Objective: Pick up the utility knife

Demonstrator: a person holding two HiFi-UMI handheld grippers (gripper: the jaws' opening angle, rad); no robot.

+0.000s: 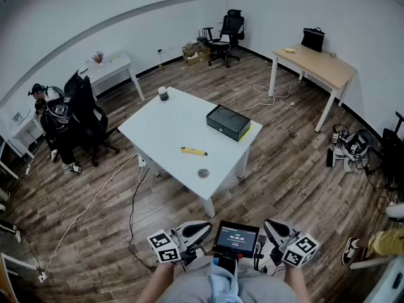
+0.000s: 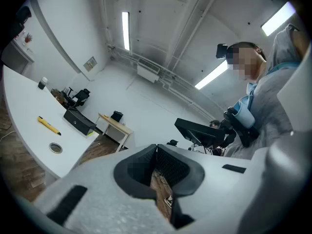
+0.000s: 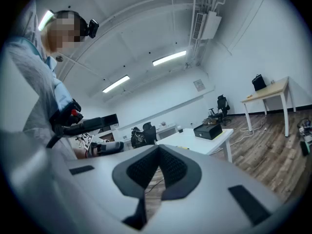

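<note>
Your left gripper (image 1: 197, 229) is low at your waist, jaws together, nothing in them. The yellow utility knife (image 1: 194, 151) lies flat on the white table (image 1: 165, 126), left of the black box (image 1: 227, 122) and well apart from both grippers. Your right gripper (image 1: 273, 230) has its jaws together too, empty.

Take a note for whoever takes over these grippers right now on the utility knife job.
Left gripper: fingers shut, empty, held close to the body, well short of the table.
Right gripper: fingers shut, empty, likewise.
Utility knife: yellow, lying flat on the white table, apart from the black box and the small round object.
Done: nothing yet; knife untouched.
Left: walk up, open one gripper, close on the knife, lift.
</note>
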